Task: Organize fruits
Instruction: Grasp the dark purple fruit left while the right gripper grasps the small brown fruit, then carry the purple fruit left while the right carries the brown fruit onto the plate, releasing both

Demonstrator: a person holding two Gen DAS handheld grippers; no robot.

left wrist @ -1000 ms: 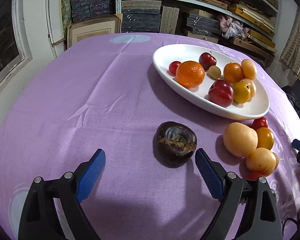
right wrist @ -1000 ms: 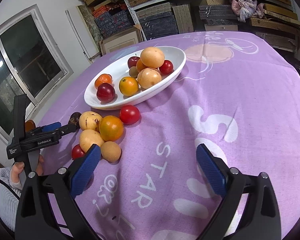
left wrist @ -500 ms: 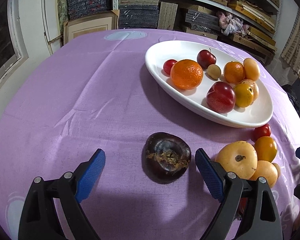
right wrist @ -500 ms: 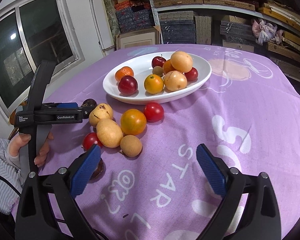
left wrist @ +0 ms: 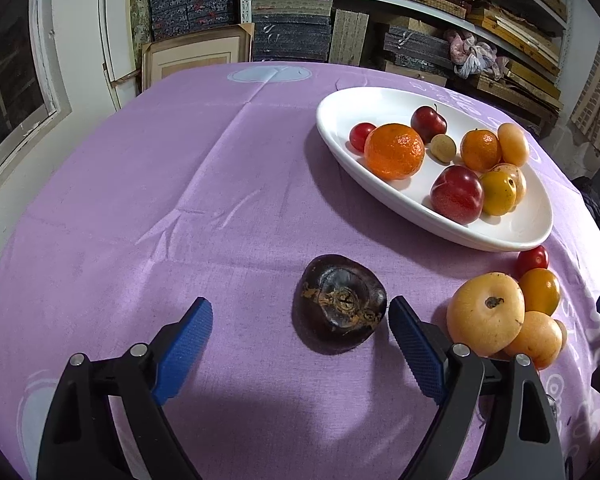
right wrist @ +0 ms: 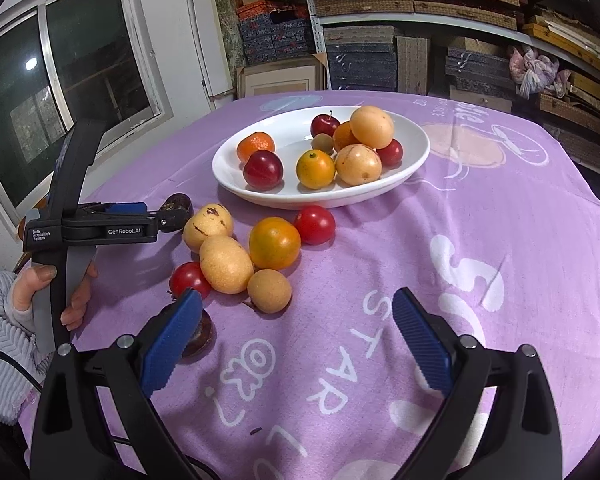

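A dark brown fruit lies on the purple cloth, just ahead of my open left gripper and close to its right finger. It also shows in the right wrist view, at the left gripper's tips. A white oval dish holds several fruits, also in the right wrist view. Loose yellow, orange and red fruits lie in front of the dish. My right gripper is open and empty, just short of that pile. Another dark fruit sits partly hidden behind its left finger.
The table is covered by a purple cloth with white print. Shelves with stacked boxes stand behind the table, and a window is on the left. The person's hand holds the left gripper's handle.
The left gripper has shifted around the dark fruit, which stays just ahead near its right finger. The right gripper has moved closer to the loose fruit pile. Both stay open.
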